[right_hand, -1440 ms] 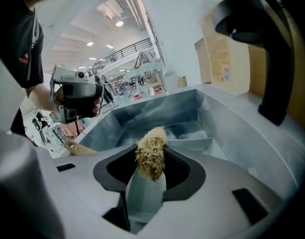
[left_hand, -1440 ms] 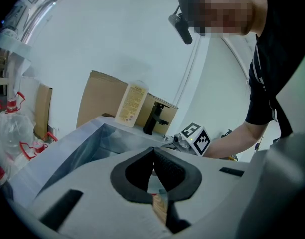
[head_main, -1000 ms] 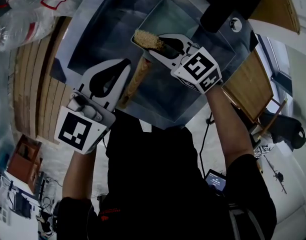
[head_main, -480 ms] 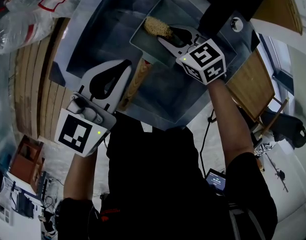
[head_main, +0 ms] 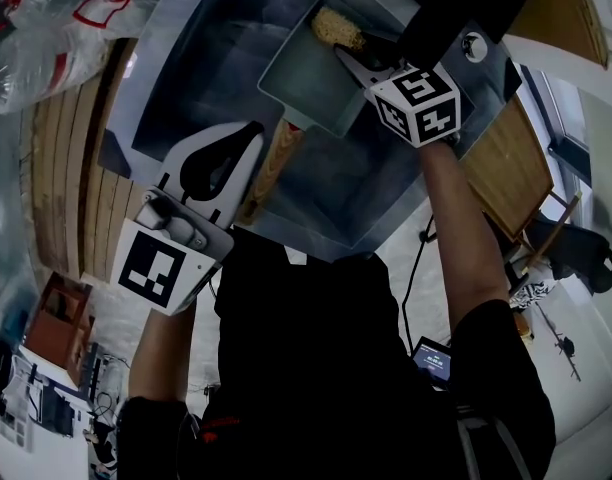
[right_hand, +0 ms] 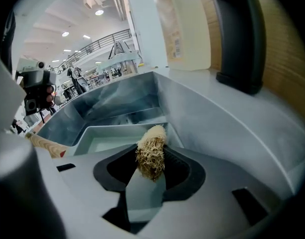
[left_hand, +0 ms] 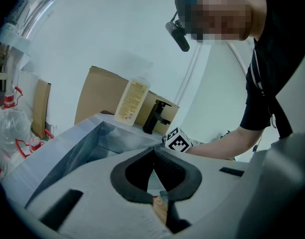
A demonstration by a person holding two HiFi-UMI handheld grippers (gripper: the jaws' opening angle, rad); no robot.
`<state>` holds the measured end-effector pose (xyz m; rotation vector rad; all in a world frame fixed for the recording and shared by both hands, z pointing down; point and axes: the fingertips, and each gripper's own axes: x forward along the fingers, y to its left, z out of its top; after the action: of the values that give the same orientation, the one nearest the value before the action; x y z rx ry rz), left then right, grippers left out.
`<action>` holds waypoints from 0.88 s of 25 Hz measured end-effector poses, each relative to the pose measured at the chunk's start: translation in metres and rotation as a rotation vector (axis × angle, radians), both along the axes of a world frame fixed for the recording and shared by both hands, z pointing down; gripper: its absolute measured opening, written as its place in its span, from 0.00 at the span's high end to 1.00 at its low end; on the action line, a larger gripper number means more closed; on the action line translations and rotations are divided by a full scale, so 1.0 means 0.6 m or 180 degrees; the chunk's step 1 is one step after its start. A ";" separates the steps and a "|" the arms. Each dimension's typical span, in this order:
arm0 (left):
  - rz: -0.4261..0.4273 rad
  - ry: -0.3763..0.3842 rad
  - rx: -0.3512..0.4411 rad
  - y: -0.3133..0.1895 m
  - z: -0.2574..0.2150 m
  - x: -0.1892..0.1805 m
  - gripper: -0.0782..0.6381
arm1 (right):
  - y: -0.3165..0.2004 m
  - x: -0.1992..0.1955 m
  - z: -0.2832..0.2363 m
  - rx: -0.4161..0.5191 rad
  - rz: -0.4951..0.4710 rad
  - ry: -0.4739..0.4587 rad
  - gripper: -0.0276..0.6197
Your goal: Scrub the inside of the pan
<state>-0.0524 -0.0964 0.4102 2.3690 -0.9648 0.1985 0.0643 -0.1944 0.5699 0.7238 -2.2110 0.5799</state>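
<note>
1. Surface (head_main: 76, 188): wooden slats, running along the 9 o'clock side of the head view.
2. Sink (head_main: 216, 58): steel basin set into the surface, filling the 12 o'clock part of the head view.
3. Plastic bags (head_main: 46, 18): clear with red ties, heaped at 10 o'clock, outside the sink.
4. Pan (head_main: 306, 73): rectangular and pale grey-green. It sits inside the sink toward 1 o'clock, open side up, with its handle pointing to 7 o'clock.
5. Left tool (head_main: 248, 138): white, with a marker cube, at 8 o'clock of the pan. Its own view shows the jaw tips meeting (left_hand: 153, 156) and the end of the pan's handle caught between the jaws near their base.
6. Right tool (head_main: 354, 48): at the pan's 2 o'clock edge. Its jaws are clamped on the scrubber (right_hand: 151, 166).
7. Tap (head_main: 456, 8): black, on the sink rim at 1 o'clock.
8. Bottle (left_hand: 132, 101): pale with a printed label, upright on the sink's far rim just beside the tap.
9. Handle (head_main: 276, 158): light wood, running from the pan's 7 o'clock corner to the left tool.
10. Scrubber (head_main: 338, 28): a tan bundle of fibres. It sticks out past the right tool's jaw tips over the pan's 1 o'clock corner; whether it touches the pan cannot be told.
</note>
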 end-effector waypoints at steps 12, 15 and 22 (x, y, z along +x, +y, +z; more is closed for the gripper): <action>0.0065 0.0010 0.0052 0.008 -0.017 0.013 0.87 | 0.098 -0.033 -0.071 -0.0070 -0.0509 -0.0267 0.73; 0.0057 0.0016 0.0065 0.014 -0.021 0.017 0.87 | 0.140 -0.042 -0.075 -0.0132 -0.0768 -0.0234 0.73; 0.0041 0.0014 0.0051 0.021 -0.019 0.029 0.87 | 0.179 -0.051 -0.063 -0.0243 -0.1037 -0.0186 0.73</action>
<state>-0.0353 -0.0837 0.3991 2.3899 -0.9529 0.1909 0.0337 -0.0873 0.5322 0.3000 -2.2833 0.5208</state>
